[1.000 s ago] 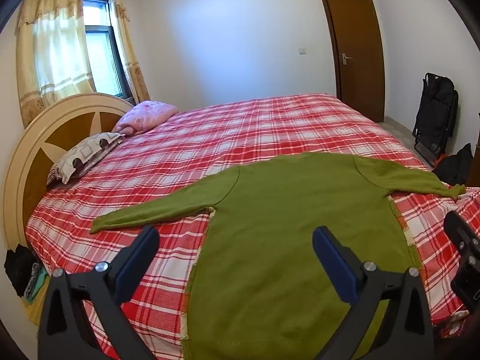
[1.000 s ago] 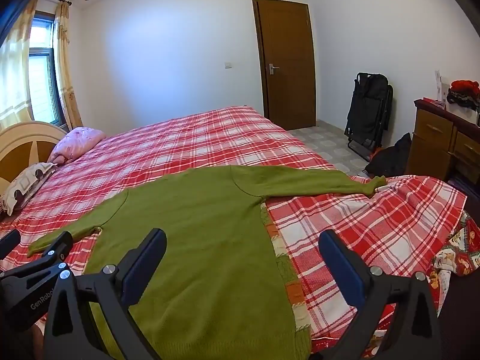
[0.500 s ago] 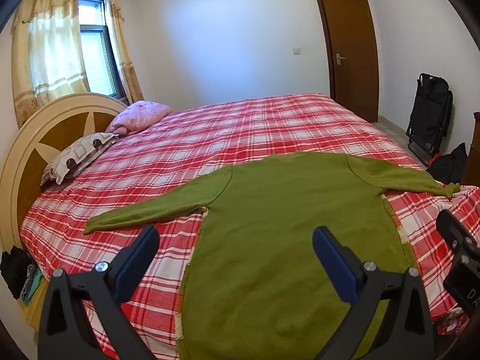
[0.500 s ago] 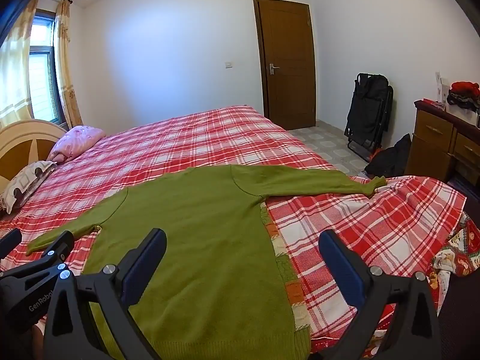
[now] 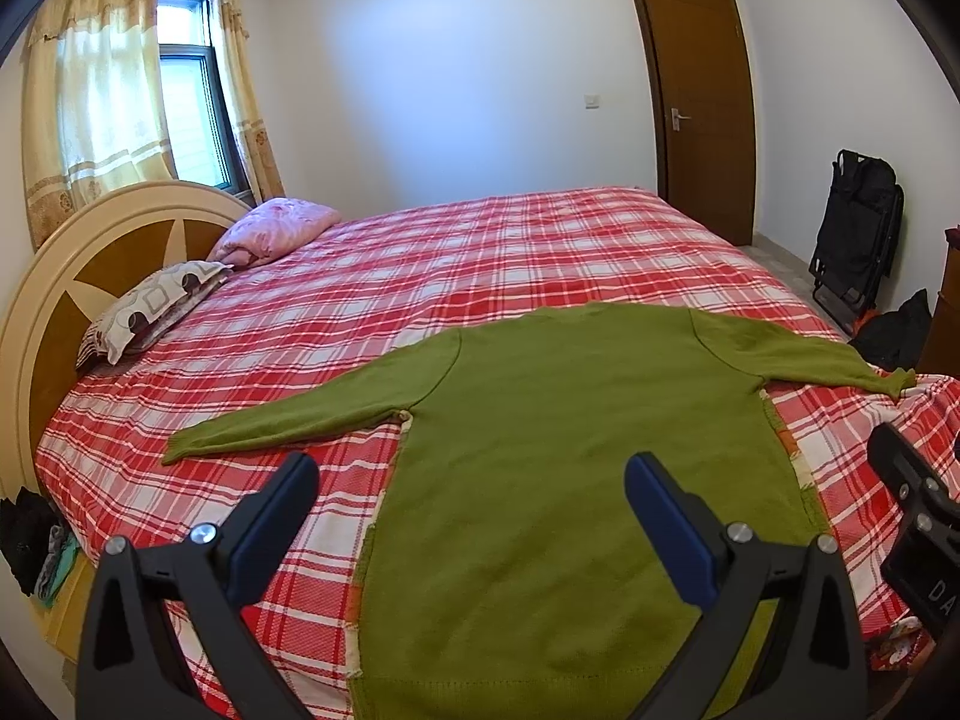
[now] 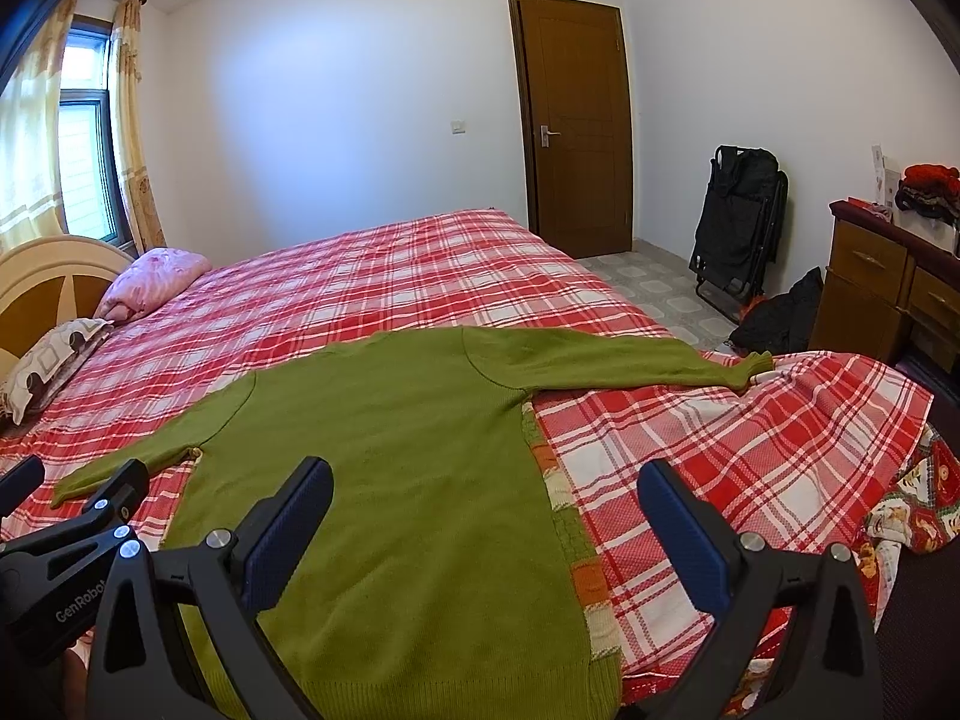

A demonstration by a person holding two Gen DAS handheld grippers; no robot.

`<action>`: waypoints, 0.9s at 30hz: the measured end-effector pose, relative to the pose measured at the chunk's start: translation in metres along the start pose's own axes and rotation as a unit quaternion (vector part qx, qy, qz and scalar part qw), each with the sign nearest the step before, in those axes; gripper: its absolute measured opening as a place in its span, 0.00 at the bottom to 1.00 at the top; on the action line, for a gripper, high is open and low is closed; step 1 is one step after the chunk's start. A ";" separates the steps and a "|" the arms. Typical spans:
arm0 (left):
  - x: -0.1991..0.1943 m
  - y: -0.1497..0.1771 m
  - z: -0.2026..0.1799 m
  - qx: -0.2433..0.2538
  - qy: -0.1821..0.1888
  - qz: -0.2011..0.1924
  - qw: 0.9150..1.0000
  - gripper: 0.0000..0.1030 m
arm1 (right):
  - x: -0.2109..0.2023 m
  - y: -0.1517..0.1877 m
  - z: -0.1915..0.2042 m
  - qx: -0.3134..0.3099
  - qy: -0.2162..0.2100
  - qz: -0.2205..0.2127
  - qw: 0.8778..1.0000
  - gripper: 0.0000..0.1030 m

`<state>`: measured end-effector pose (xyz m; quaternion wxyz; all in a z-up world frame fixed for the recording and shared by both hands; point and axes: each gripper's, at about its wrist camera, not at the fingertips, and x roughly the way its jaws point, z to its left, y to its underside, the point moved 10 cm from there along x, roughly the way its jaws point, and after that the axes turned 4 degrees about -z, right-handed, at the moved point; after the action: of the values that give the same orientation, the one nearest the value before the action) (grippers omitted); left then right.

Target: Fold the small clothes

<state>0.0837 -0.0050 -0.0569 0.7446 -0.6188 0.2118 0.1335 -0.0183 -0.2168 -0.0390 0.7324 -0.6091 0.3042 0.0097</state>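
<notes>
Slightly leftward since 1 second ago, the left gripper (image 5: 471,480) has shifted, so the headboard (image 5: 42,312) and pillows sit further into its view; the right gripper (image 6: 486,486) is almost unmoved. Both claws are spread wide and grip nothing, hovering above the hem end of the green sweater (image 5: 570,450). That sweater lies flat on the red plaid bedspread (image 5: 480,252), both sleeves stretched outward, its right cuff (image 6: 759,363) near the bed's edge. A patterned pillow (image 5: 150,306) and a pink pillow (image 5: 276,228) rest beside the headboard.
</notes>
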 end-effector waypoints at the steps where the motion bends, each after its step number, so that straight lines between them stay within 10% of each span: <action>1: 0.000 0.000 0.000 0.000 0.000 0.000 1.000 1.00 | 0.000 0.000 0.000 0.000 0.000 0.000 1.000 0.99; 27: 0.005 0.006 -0.003 -0.005 0.009 0.015 1.000 1.00 | 0.005 0.006 0.001 -0.002 0.001 0.012 1.000 0.99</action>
<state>0.0846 -0.0073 -0.0654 0.7377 -0.6201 0.2273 0.1401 -0.0164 -0.2164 -0.0463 0.7309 -0.6066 0.3123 0.0185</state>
